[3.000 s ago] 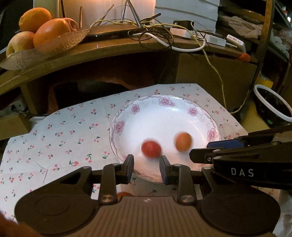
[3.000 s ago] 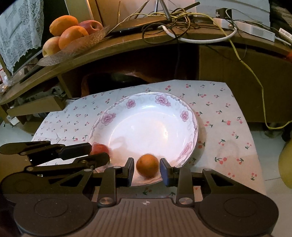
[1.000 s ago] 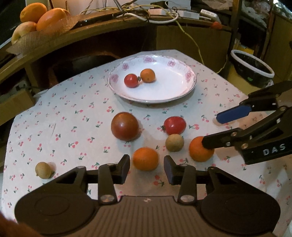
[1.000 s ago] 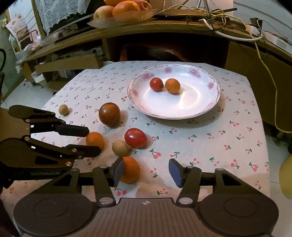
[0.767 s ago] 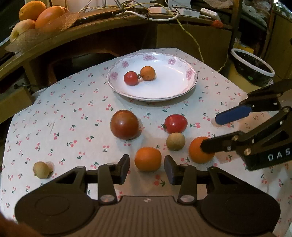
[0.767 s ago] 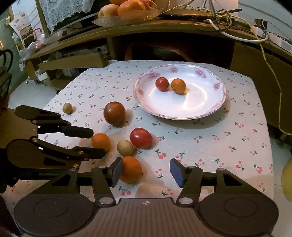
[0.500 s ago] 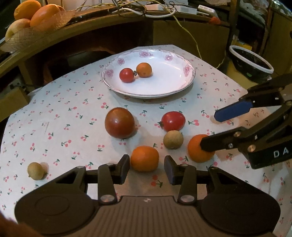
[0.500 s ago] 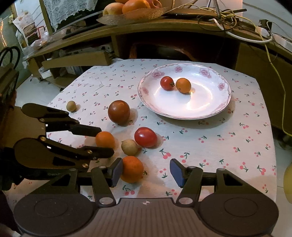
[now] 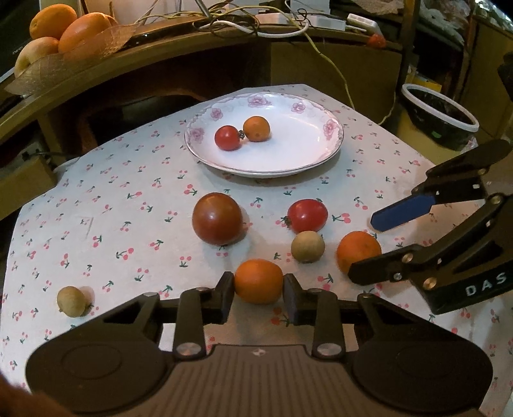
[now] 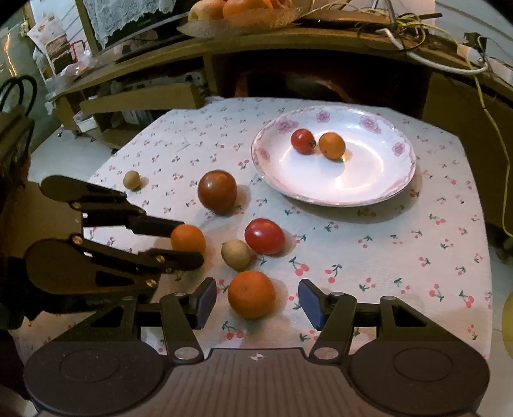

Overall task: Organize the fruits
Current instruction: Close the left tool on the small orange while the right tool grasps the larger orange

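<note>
My left gripper (image 9: pixel 258 296) has its jaws closing, and both pads touch the sides of an orange (image 9: pixel 258 281) on the cherry-print cloth; the right wrist view shows the left gripper (image 10: pixel 190 241) around that orange (image 10: pixel 187 239). My right gripper (image 10: pixel 256 303) stands open around a second orange (image 10: pixel 251 293), with gaps on both sides. The flowered plate (image 9: pixel 320 160) holds a cherry tomato (image 9: pixel 227 138) and a small orange (image 9: pixel 256 129). Loose on the cloth lie a dark tomato (image 9: pixel 217 223), a red tomato (image 9: pixel 307 215) and two small brown fruits (image 9: pixel 307 246) (image 9: pixel 71 301).
A glass bowl of large fruit (image 9: pixel 64 35) sits on the wooden shelf behind the table, next to tangled cables (image 9: pixel 256 22). A black bucket with a white rim (image 9: pixel 439 118) stands on the floor to the right. The cloth's edge drops off on the left.
Three seconds ago both grippers were at the plate beside the cherry tomato and small orange; now they are back over the loose fruit. The left jaws have narrowed onto the orange.
</note>
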Action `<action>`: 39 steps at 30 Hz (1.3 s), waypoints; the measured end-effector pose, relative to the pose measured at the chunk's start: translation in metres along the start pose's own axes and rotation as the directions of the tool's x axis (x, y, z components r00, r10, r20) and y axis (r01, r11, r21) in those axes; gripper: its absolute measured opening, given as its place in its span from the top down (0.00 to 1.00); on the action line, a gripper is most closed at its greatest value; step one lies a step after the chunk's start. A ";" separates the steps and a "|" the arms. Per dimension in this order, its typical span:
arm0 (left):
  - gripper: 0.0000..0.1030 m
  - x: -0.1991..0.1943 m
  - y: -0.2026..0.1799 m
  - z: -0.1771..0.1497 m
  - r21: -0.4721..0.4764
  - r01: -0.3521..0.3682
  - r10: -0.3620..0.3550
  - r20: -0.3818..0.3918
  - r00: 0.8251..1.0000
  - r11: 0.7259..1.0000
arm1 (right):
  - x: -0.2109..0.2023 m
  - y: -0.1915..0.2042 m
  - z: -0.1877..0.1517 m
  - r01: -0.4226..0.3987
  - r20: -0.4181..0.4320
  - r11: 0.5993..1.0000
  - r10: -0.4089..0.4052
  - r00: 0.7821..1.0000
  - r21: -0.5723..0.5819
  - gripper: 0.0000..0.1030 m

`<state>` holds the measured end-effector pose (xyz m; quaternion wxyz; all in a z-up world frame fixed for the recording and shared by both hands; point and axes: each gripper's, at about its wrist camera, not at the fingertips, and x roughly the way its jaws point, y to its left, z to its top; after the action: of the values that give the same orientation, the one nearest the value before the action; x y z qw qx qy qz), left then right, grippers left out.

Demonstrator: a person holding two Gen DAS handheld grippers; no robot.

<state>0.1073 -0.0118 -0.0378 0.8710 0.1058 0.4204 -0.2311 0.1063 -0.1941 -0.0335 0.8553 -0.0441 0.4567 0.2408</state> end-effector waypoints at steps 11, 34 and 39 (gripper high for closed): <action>0.59 0.005 0.000 -0.005 0.013 0.001 -0.001 -0.019 1.000 1.000 | 0.013 0.005 -0.002 0.003 -0.035 1.000 -0.004 0.999 -0.014 0.44; 0.63 0.002 -0.006 0.003 0.010 0.006 -0.006 -0.017 1.000 1.000 | 0.010 0.014 0.004 0.043 -0.050 0.998 -0.045 0.998 -0.039 0.68; 0.63 0.002 -0.006 0.008 0.004 0.005 -0.005 -0.013 1.000 1.000 | 0.008 0.009 0.007 0.060 -0.036 0.998 -0.061 0.997 -0.017 0.68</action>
<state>0.1109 -0.0206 -0.0349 0.8674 0.1078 0.4260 -0.2335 0.1112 -0.1812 -0.0344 0.8532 -0.0691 0.4690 0.2175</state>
